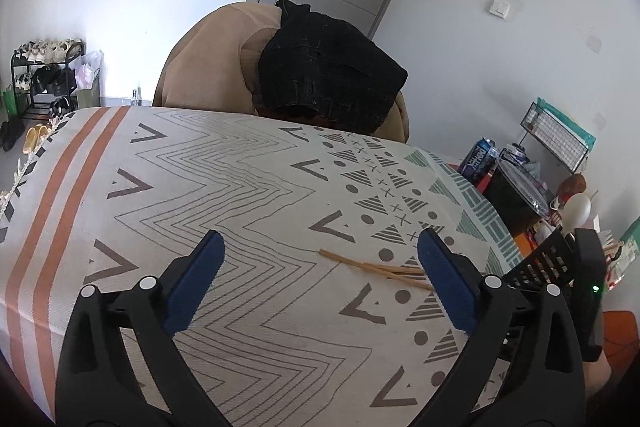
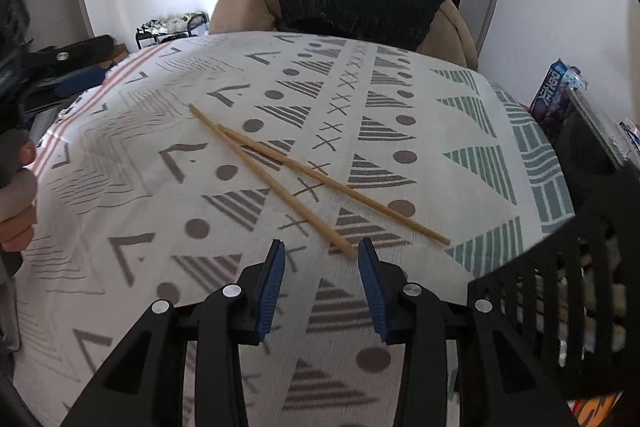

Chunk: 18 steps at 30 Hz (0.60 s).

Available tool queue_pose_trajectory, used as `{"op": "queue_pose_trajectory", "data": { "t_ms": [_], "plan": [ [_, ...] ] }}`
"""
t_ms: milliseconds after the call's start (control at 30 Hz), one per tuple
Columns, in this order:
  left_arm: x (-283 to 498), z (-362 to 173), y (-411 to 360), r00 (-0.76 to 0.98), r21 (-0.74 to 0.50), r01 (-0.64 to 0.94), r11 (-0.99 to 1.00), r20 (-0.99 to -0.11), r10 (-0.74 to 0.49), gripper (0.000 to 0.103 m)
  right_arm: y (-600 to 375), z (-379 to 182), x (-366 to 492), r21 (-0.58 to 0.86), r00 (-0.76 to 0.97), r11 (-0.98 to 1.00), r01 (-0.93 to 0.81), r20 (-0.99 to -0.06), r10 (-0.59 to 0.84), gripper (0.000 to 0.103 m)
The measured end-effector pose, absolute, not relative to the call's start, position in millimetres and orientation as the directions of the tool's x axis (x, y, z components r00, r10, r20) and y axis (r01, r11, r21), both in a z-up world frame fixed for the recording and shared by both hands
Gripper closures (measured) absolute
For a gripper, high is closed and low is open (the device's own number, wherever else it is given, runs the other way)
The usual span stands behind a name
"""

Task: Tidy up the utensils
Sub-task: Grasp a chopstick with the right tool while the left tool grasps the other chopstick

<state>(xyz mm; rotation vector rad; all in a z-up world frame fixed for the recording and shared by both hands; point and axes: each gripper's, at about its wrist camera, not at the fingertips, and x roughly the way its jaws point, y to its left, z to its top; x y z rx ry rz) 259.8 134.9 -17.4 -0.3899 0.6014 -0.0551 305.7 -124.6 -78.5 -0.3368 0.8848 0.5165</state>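
Two wooden chopsticks [image 2: 280, 171] lie crossed on the patterned tablecloth [image 2: 140, 187]. My right gripper [image 2: 322, 247] is open and empty, just above the cloth, with the near end of one chopstick close to its right finger. A black slotted utensil basket [image 2: 560, 299] stands at the right edge. My left gripper [image 1: 320, 239] is open wide and empty above the cloth. In the left wrist view the chopsticks [image 1: 372, 267] lie ahead toward its right finger, and the basket [image 1: 540, 263] is partly hidden behind that finger.
A chair with a tan coat [image 1: 192, 67] and a black garment [image 1: 328, 67] stands at the table's far side. Cans [image 1: 478, 157], a dark box and clutter sit to the right. A shoe rack [image 1: 44, 79] stands far left.
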Motion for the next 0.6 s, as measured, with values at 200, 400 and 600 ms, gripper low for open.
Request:
{"op": "queue_pose_trajectory", "data": {
  "t_ms": [200,400,600],
  "plan": [
    [261,-21,137,0.816,-0.384,-0.063,0.921,-0.551,-0.174,0.007,-124,-85,316,-0.041,0.506,0.825,-0.564,-0.806,0.306,0.066],
    [265,-21,130,0.802,-0.372,-0.042,0.927,-0.566,-0.191,0.007,-120,-83,300,-0.019,0.464,0.782,-0.623,-0.814,0.349,0.093],
    [273,-17,117,0.782,-0.345,-0.006,0.939,-0.586,-0.211,0.008,-134,-67,267,0.014,0.458,0.747,-0.665,-0.783,0.422,0.096]
  ]
}}
